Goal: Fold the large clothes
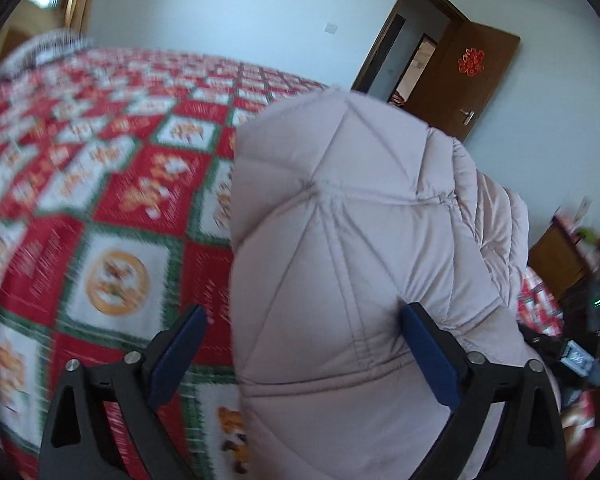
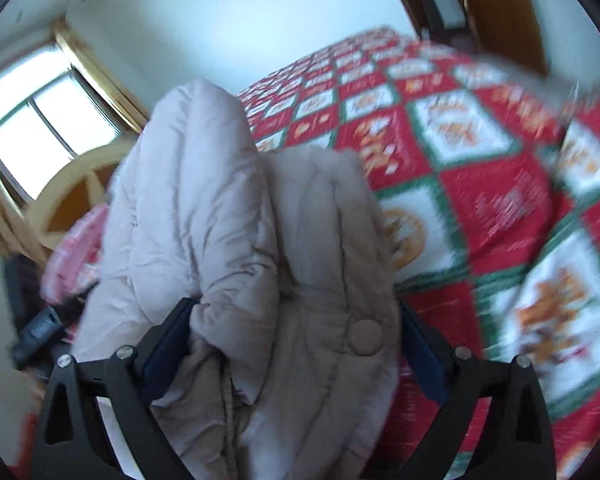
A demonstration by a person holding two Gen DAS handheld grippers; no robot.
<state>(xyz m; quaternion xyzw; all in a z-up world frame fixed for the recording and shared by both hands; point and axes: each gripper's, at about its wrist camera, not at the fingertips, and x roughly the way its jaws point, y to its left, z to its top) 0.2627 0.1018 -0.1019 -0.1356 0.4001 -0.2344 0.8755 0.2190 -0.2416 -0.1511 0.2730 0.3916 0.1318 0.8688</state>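
On the red and green bedspread [image 1: 112, 216] a pale quilted coat [image 1: 340, 264] lies bunched, and from the left wrist we see our left gripper [image 1: 304, 352] with its jaws spread wide. One blue pad [image 1: 428, 356] rests against the coat's padded panel, while the other stands clear over the bedspread, so nothing is pinched. We judge this a release after laying a fold. To do it well, we should draw straight back without snagging the fabric on that touching pad. A brown door [image 1: 468, 80] stands open beyond.

From the right wrist, our right gripper [image 2: 296, 344] is also spread, with the coat's bulky folds and a round snap button [image 2: 366, 337] sitting between the pads. The fabric fills the gap, yet the pads seem loose on it. The coat is humped rather than flat near the window [image 2: 48, 128], so we would next press and smooth it before taking new corners.
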